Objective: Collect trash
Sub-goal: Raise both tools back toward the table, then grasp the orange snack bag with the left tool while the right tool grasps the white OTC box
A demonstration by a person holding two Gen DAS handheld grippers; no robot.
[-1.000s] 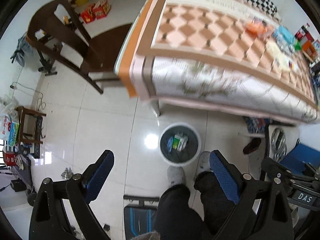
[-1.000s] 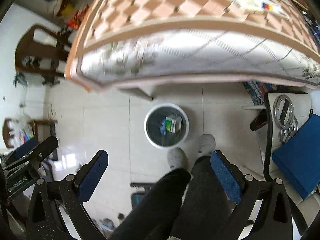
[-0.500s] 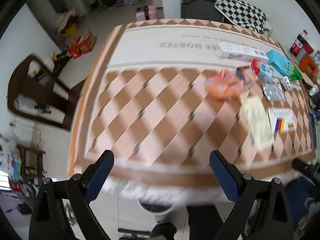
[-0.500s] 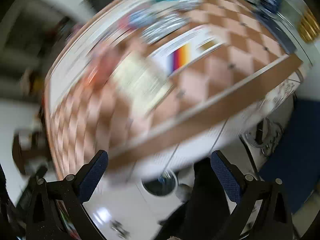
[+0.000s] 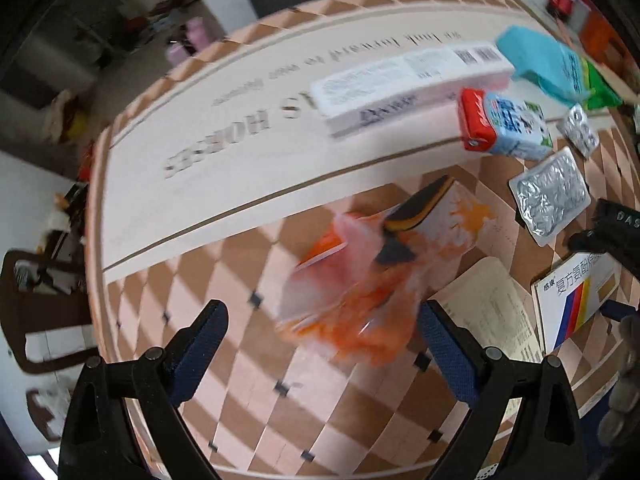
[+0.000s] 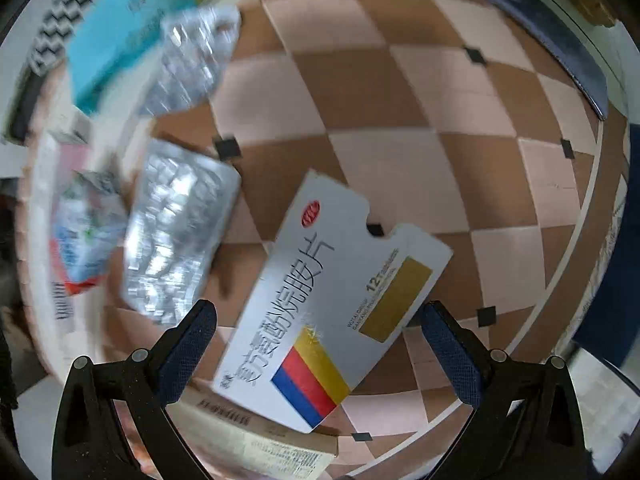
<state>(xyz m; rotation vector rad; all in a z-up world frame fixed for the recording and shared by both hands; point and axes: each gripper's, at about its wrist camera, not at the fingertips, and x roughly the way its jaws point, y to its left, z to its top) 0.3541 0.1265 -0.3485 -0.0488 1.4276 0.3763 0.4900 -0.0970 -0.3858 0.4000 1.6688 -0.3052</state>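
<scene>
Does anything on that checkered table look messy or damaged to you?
Yes. A crumpled orange plastic bag sprawls mid-table, a flattened medicine box lies open-flapped over a paper leaflet, and used silver blister packs are scattered nearby.

Ahead of the left hand-held gripper (image 5: 320, 348), the orange wrapper (image 5: 356, 292) is motion-blurred; the leaflet (image 6: 264, 446) lies partly hidden under the medicine box (image 6: 328, 312).

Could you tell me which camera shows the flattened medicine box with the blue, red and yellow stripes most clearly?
The right wrist view: the medicine box lies whole and sharp between the open right gripper fingers. The left wrist view shows it small at the right edge, partly cut off.
</scene>
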